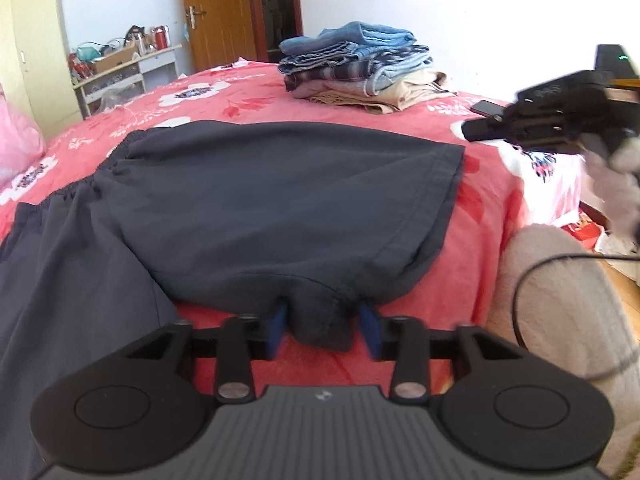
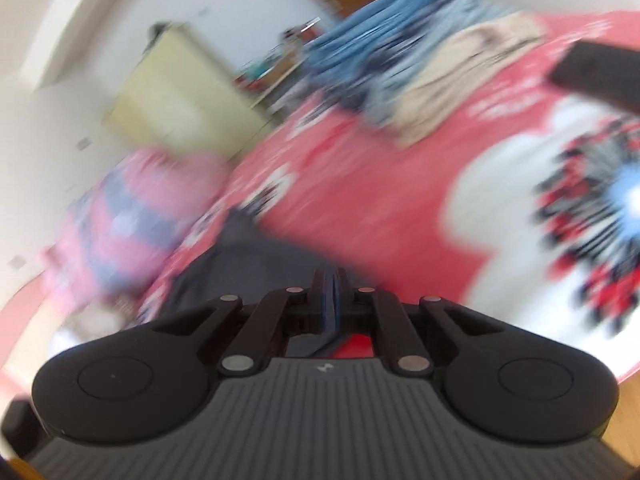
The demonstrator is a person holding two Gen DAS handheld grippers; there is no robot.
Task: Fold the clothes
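Observation:
Dark grey shorts (image 1: 280, 200) lie spread on a red floral bedspread (image 1: 260, 96), waistband at the far left and one leg hem at the right. My left gripper (image 1: 323, 332) is low at the near edge, open, and the bunched crotch of the shorts sits between its blue pads (image 1: 276, 332). My right gripper (image 1: 470, 128) hovers blurred above the bed's right side, apart from the shorts. In the right wrist view the right gripper (image 2: 330, 292) is shut with its pads pressed together, and a corner of the shorts (image 2: 248, 256) lies beyond it.
A stack of folded clothes (image 1: 360, 68) sits at the far side of the bed, blurred in the right view (image 2: 400, 60). A dark phone (image 1: 486, 108) lies near the right edge. A pink pillow (image 1: 16, 148) is on the left. A fuzzy beige sleeve (image 1: 560, 300) and cable are at the right.

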